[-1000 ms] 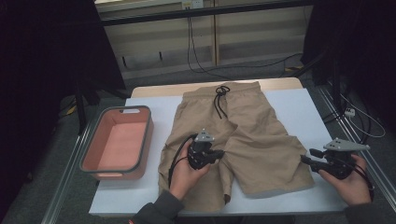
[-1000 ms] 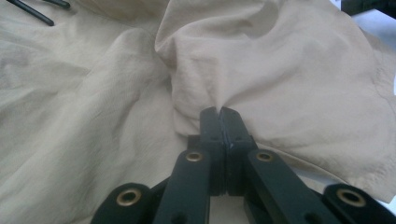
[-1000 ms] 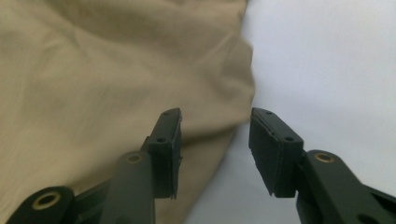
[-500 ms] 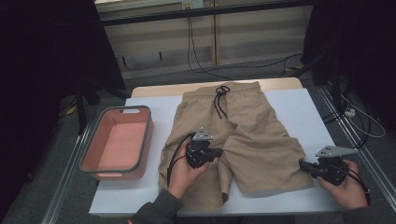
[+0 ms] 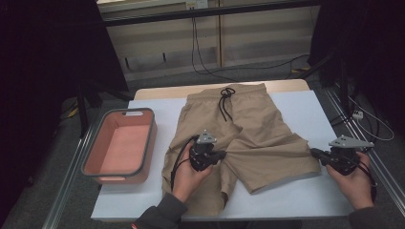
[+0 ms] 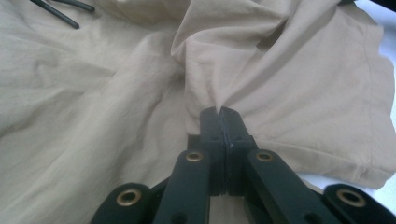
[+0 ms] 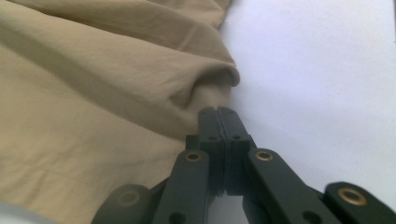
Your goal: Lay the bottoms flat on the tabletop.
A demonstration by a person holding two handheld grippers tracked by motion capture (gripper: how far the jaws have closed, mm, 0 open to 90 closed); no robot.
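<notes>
Tan shorts (image 5: 248, 138) lie flat on the white tabletop (image 5: 296, 200), waistband away from the person, beside a pink tub (image 5: 122, 145). Left gripper (image 5: 220, 155): jaws pinched tight on cloth at the crotch. Right gripper (image 5: 316, 153): jaws clamped on the outer hem corner of the right leg. Both grips appear secured; folding itself not yet begun. Against a second ago, the right gripper has moved inward to the hem and its jaws have just been closing onto the cloth.
</notes>
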